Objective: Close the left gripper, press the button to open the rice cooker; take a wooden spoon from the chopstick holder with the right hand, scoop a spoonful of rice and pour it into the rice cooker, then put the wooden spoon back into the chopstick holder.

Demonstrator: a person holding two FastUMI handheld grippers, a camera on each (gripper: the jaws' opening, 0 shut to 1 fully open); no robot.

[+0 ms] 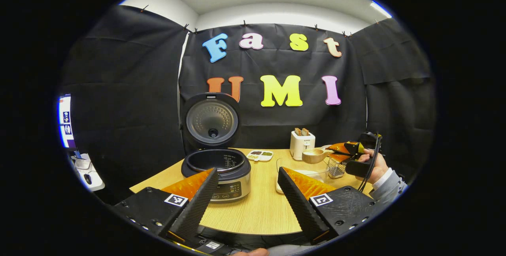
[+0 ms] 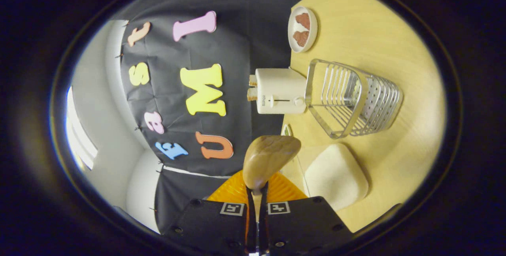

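Note:
The rice cooker (image 1: 221, 167) stands on the left of the wooden table with its lid (image 1: 212, 121) raised upright. My left gripper (image 1: 247, 173) is open, low in front of the cooker, with nothing between its fingers. Farther right, a hand holds my right gripper (image 1: 343, 150) shut on the handle of the wooden spoon (image 1: 315, 155), above the wire chopstick holder (image 1: 336, 167). In the right gripper view the spoon's bowl (image 2: 269, 161) sticks out past the right gripper (image 2: 257, 191). Beyond it are the holder (image 2: 352, 98), with nothing in it, and the box of white rice (image 2: 336, 177).
A white toaster (image 1: 302, 143) with bread stands at the back of the table (image 1: 261, 208), and a small divided dish (image 1: 259, 155) lies beside the cooker. A round plate (image 2: 302, 29) with reddish pieces lies past the toaster (image 2: 278, 90). Black cloth walls surround the table.

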